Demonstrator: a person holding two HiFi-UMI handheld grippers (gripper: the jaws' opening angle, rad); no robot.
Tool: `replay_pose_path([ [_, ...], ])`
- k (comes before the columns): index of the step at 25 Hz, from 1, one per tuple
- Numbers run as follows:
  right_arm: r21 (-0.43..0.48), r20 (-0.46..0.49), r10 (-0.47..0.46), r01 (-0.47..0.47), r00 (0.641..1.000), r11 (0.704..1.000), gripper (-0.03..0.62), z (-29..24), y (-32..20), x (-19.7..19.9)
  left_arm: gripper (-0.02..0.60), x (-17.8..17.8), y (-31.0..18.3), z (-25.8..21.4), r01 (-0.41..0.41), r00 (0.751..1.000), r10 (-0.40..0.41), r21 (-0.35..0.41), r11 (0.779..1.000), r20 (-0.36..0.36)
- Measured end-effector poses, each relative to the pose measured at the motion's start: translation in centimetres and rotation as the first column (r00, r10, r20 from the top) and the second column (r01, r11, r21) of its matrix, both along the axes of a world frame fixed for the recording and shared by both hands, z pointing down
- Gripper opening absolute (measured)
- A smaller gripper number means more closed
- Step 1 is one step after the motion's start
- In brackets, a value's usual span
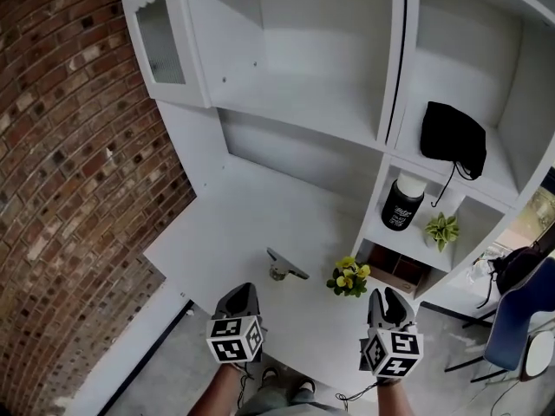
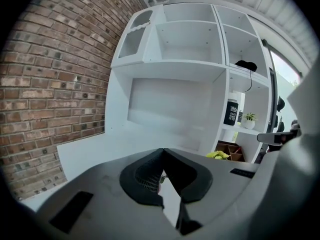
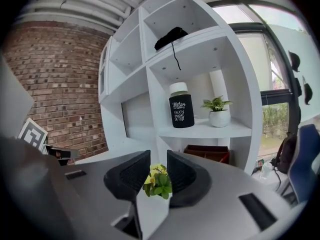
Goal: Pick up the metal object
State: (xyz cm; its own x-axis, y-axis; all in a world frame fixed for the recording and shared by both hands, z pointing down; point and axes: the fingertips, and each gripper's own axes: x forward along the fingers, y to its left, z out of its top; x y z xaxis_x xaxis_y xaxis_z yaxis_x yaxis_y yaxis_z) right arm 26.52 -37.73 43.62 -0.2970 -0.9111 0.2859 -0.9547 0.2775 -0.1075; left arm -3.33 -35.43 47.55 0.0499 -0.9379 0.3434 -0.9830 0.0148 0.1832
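Note:
The metal object (image 1: pixel 284 268), a small grey piece with a flat dark arm, lies on the white desk top (image 1: pixel 234 224) just left of a yellow flower plant (image 1: pixel 349 277). My left gripper (image 1: pixel 245 290) hovers near the desk's front edge, short of the object and slightly left of it; its pads meet at the tips (image 2: pixel 162 153) with nothing held. My right gripper (image 1: pixel 386 295) hangs in front of the flowers, jaws a little apart and empty. In the right gripper view the flower plant (image 3: pixel 158 181) shows through the gap of the right gripper (image 3: pixel 158 156).
White shelving rises behind and to the right. It holds a black bottle (image 1: pixel 403 204), a small potted plant (image 1: pixel 442 230) and a black cloth bag (image 1: pixel 453 137). A brown box (image 1: pixel 395 271) sits low in the shelf. Brick wall (image 1: pixel 61 146) at left, blue chair (image 1: pixel 513 319) at right.

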Motion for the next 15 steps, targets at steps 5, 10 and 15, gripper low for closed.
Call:
replay_pose_path([
  [5,-0.002,-0.016,0.003,-0.003,1.000,1.000,0.106,0.0,-1.4,-1.3,0.011,-0.6,-2.3,0.2,-0.010,1.000,0.010,0.012,1.000,-0.027],
  [10,-0.003,-0.035,0.000,0.000,0.999,1.000,0.107,0.0,-2.4,-2.5,0.011,-1.7,-3.6,0.2,-0.018,0.999,0.019,0.018,1.000,-0.031],
  [15,-0.007,-0.038,-0.032,0.032,0.999,0.999,0.107,0.4,-4.0,-4.6,0.011,-4.0,-4.1,0.8,0.023,0.999,-0.023,0.016,1.000,-0.038],
])
